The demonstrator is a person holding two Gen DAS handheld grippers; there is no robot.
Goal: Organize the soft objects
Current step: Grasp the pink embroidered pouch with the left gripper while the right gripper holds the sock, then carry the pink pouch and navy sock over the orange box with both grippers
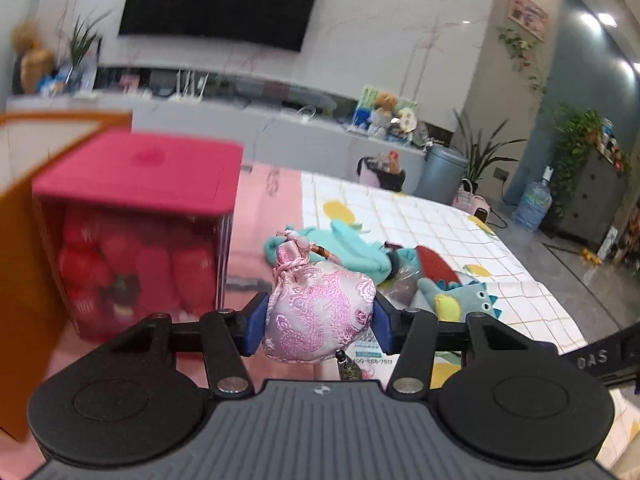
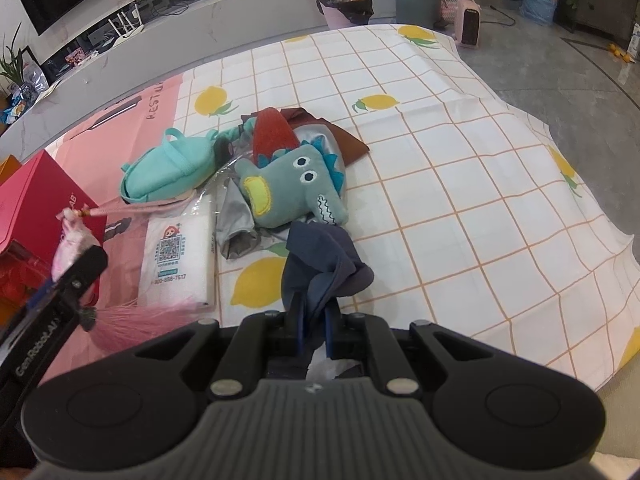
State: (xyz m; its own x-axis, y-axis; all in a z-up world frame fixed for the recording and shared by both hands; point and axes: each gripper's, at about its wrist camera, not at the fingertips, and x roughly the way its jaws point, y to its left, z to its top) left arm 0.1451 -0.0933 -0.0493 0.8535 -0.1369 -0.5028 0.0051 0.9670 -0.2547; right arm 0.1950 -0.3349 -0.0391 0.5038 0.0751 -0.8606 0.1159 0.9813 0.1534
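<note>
My left gripper (image 1: 318, 320) is shut on a pink brocade pouch (image 1: 320, 314) and holds it above the table, right of a red-lidded clear box (image 1: 136, 232) full of red soft items. The pouch also shows at the left of the right wrist view (image 2: 72, 246), with its pink tassel (image 2: 132, 320) hanging. My right gripper (image 2: 314, 326) is shut on a dark blue cloth (image 2: 320, 264). Beyond it lie a teal dinosaur plush (image 2: 292, 192), a teal pouch (image 2: 168, 168), a red knit piece (image 2: 272, 132), a brown cloth (image 2: 336, 136) and a grey cloth (image 2: 236, 220).
The table has a lemon-check cloth (image 2: 440, 160) and a pink mat (image 2: 132, 120). A white tissue pack (image 2: 180, 256) lies by the pile. An orange box (image 1: 24, 272) stands at far left. The table edge (image 2: 600, 216) drops to the floor on the right.
</note>
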